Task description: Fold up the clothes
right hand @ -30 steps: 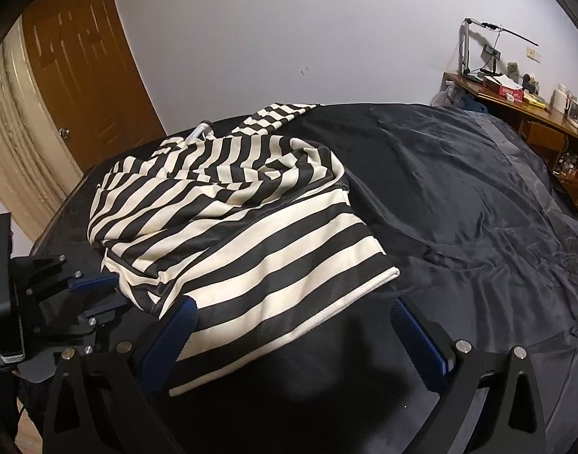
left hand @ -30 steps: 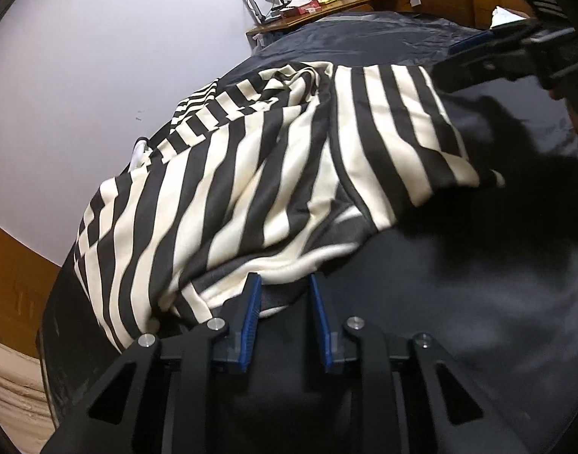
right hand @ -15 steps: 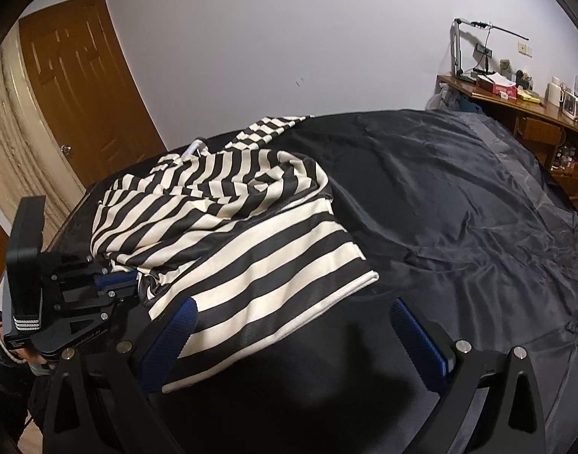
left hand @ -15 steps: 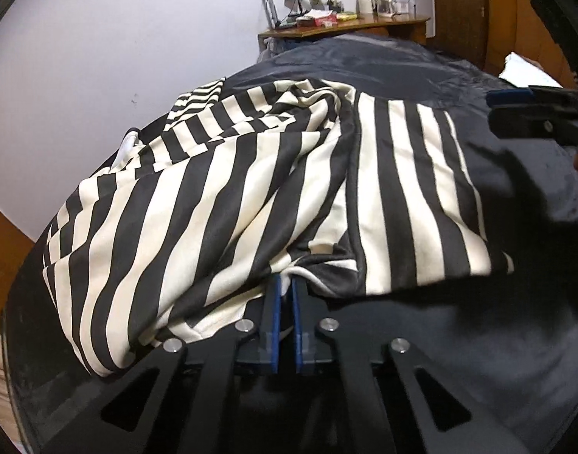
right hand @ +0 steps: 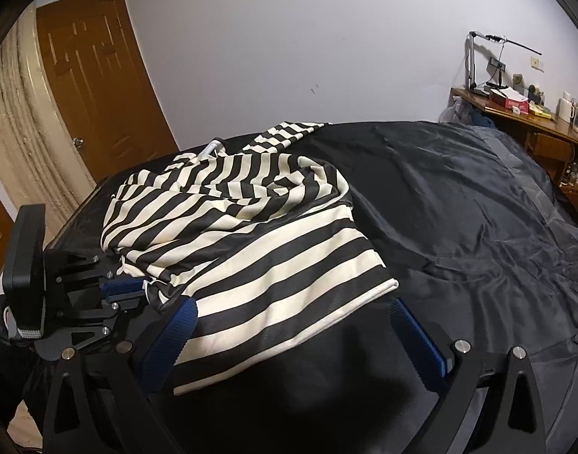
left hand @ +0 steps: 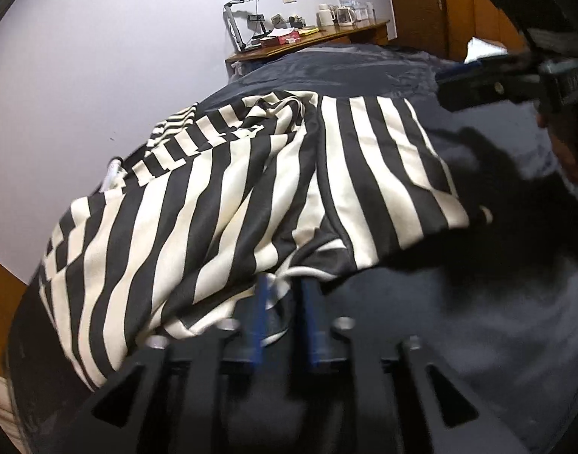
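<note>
On the left half of a bed [right hand: 459,204] covered in dark, faintly shiny fabric lies a black-and-cream striped garment [right hand: 251,234], bunched and partly doubled over itself. Its far end reaches toward the wall, and its near hem runs to the front edge of the bed.

At the garment's left near corner sits the left tool [left hand: 283,302]. Its blue jaws have just been opening and now stand a little apart, with a rumpled fold of striped cloth and a pale edge lying between them. The pads do not look to be pressing it, though motion blur makes this hard to confirm.

To the right, the right tool [right hand: 292,336] hangs low over the near hem with its jaws spread wide, one on each side of the flat striped panel, gripping nothing.

The garment looks light, soft and limp, likely a knit that drapes and stretches. It would probably slide easily on the slick cover and sag when lifted. The hem corners or a seam seem the safest places to pinch.

No containers sit on the bed. On a wooden desk [right hand: 535,125] at far right stand small items, including what may be mugs; their contents cannot be seen.
</note>
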{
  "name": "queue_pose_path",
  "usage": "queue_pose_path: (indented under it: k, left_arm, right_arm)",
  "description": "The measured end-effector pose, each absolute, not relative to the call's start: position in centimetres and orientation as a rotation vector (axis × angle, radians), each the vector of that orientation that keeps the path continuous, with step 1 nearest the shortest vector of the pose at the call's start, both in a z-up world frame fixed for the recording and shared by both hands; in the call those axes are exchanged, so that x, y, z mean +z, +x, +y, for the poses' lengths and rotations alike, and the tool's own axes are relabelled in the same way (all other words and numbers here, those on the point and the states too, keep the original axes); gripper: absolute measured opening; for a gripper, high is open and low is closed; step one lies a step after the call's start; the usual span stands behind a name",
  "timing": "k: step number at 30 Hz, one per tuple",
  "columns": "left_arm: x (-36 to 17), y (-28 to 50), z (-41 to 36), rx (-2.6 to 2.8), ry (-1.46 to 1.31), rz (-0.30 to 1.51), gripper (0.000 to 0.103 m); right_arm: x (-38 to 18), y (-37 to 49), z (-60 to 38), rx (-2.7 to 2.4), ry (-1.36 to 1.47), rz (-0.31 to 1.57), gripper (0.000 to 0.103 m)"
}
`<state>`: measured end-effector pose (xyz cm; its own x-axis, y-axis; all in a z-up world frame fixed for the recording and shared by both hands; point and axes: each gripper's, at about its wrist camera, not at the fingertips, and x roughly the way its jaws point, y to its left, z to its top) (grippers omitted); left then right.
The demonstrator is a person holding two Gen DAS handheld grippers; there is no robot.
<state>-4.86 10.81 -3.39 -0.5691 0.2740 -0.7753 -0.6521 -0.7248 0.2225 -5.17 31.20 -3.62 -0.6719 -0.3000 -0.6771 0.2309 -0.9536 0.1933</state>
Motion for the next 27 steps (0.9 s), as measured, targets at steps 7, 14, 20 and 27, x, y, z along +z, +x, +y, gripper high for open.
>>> queue_pose_path:
  k: [7, 14, 20, 27]
  left_arm:
    - [-3.3, -5.0, 11.2, 2.198, -0.992, 0.659, 0.102]
    - [-2.6, -7.6, 10.3, 2.157, -1.080, 0.491, 0.037]
    - [-2.4, -7.9, 11.2, 2.135, -1.051, 0.625, 0.012]
    - [-2.9, -7.9, 12.0, 2.098, -1.026, 0.725, 0.015]
  right_arm:
    - [-3.7, -5.4, 32.0, -2.643, 1.091, -0.179, 0.103]
    - [-3.5, -5.1, 32.2, -2.655, 1.070, -0.186, 0.103]
    - [-3.0, -4.7, 32.5, -2.680, 1.046, -0.175, 0.103]
    - [-3.0, -4.6, 32.8, -2.687, 1.049, -0.173, 0.103]
